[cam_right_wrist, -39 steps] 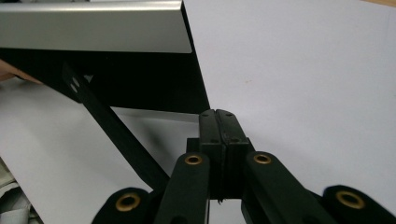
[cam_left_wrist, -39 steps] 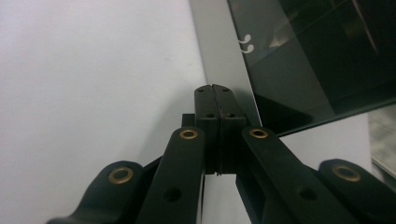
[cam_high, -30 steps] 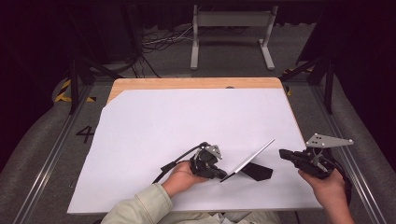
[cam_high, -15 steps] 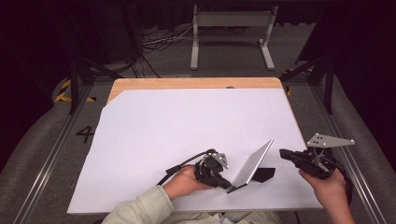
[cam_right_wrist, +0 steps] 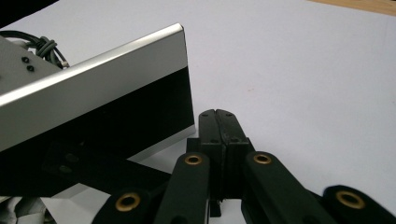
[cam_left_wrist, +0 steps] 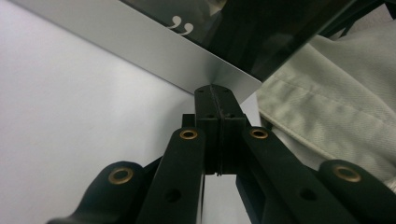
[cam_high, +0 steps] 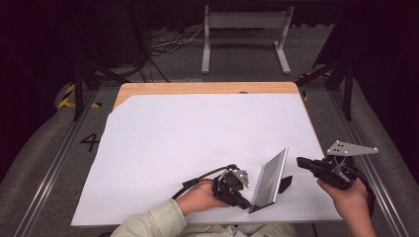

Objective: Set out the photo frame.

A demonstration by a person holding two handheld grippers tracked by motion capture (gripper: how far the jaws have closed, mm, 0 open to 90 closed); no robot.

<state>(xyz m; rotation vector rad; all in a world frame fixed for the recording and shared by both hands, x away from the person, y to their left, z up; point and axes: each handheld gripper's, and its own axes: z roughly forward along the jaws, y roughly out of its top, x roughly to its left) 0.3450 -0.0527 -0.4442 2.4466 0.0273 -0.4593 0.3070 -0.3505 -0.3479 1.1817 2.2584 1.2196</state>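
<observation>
A silver-edged picture frame [cam_high: 269, 180] with a dark glass face stands tilted on the white sheet near the front edge, its black prop [cam_high: 285, 183] behind it. My left gripper [cam_high: 245, 203] is shut on the frame's lower near corner. In the left gripper view the closed jaws pinch that silver corner [cam_left_wrist: 233, 79]. My right gripper [cam_high: 301, 162] hovers just right of the frame, shut, with nothing between its jaws. In the right gripper view the frame [cam_right_wrist: 93, 93] is close on the left, apart from the gripper [cam_right_wrist: 223, 114].
A white sheet [cam_high: 197, 138] covers the wooden table [cam_high: 197, 88]. A pale sleeve [cam_high: 148, 224] comes in at the front edge. Metal rails [cam_high: 54, 168] run along both sides, and a grey stand [cam_high: 244, 29] and cables lie on the floor beyond.
My left gripper has moved toward the table's near edge and slightly right, taking the frame with it. The frame now stands steeper. The right gripper has stayed put.
</observation>
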